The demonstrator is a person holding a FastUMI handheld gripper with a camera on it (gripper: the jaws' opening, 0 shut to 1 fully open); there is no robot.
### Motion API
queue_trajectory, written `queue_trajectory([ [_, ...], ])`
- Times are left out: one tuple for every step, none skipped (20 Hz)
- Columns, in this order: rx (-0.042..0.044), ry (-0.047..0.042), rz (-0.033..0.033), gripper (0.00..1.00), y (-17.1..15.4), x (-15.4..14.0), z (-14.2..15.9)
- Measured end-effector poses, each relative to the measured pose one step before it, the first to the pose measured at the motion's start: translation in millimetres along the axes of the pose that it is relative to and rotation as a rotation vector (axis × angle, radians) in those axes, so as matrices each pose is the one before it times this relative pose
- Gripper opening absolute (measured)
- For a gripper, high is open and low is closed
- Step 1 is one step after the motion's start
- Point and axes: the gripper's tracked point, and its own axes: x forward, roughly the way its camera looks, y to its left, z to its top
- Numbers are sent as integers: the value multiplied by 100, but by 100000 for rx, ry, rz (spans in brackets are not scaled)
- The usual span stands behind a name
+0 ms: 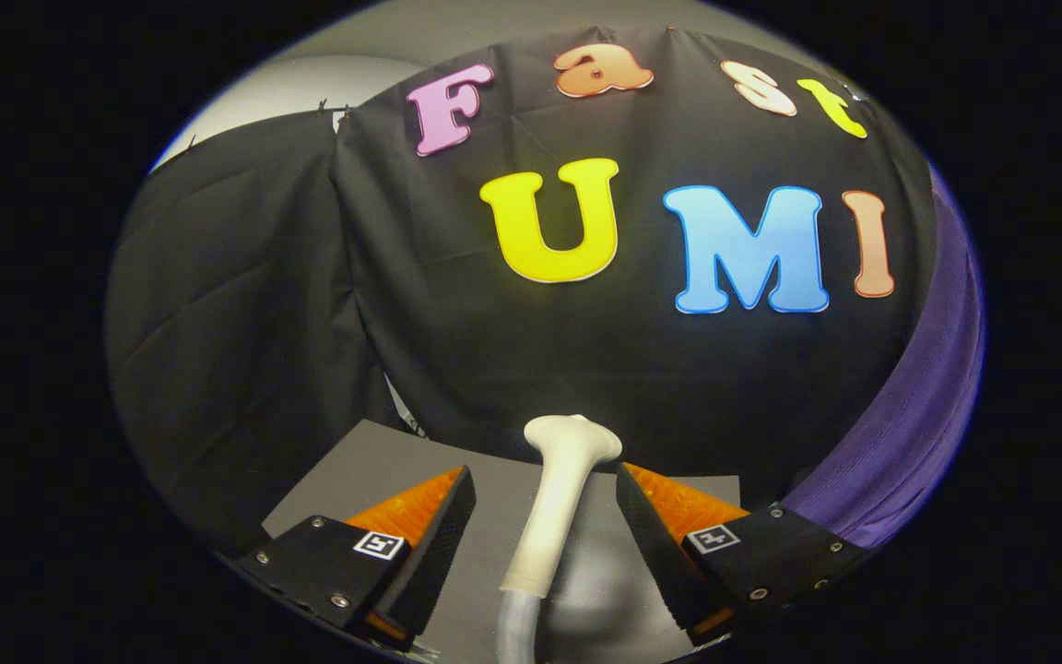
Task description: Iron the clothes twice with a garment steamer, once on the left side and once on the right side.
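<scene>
Tool (545, 503) fingers spread, untouching, around steamer handle (557, 503) above table (347, 480).

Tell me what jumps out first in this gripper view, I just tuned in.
The white steamer head stands upright between the open fingers, neither one touching it, its grey hose trailing down below. A purple garment hangs beyond the right finger, against the booth's black cloth wall. A grey table lies underneath.

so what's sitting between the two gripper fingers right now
In the gripper view, the white steamer handle stands between the open fingers, with a gap on each side; neither finger touches it. Grey tabletop lies beneath.
</scene>
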Motion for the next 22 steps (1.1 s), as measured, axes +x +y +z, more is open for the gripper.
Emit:
queue_trajectory([
  [428, 2042, -940, 94, -316, 907, -354],
  [237, 2615, -169, 94, -125, 936, -549],
  [894, 2371, -300, 94, -198, 870, -339],
  [1095, 2772, 97, 93, -18, 713, -700],
  [1313, 2286, 310, 93, 4, 775, -463],
  [1168, 2648, 300, 92, 33, 680, -695],
  [890, 2174, 245, 90, -40, 646, -431],
  [310, 1835, -48, 89, 100, 566, -418],
  [-360, 1493, -179, 88, -54, 475, -355],
  [-762, 1321, -348, 87, -12, 493, -542],
  [-668, 1078, -409, 85, -29, 214, -196],
  [-232, 735, -142, 83, 36, 189, -179],
  [176, 356, -420, 79, -34, 212, -99],
  [25, -101, -399, 76, -141, 147, -30],
  [213, 169, 617, 70, 88, 145, -4],
  [419, 170, 992, 67, 203, 88, -152],
  [249, 700, 1594, 64, 275, 145, -231],
  [193, 471, 375, 62, 21, 15, 53],
  [-559, 233, -123, 57, -108, 129, 103],
  [-729, 156, -31, 56, -202, -86, -117],
  [476, -63, 1169, 50, 102, -234, 41],
  [1095, 44, 2525, 44, 569, -349, -256],
])
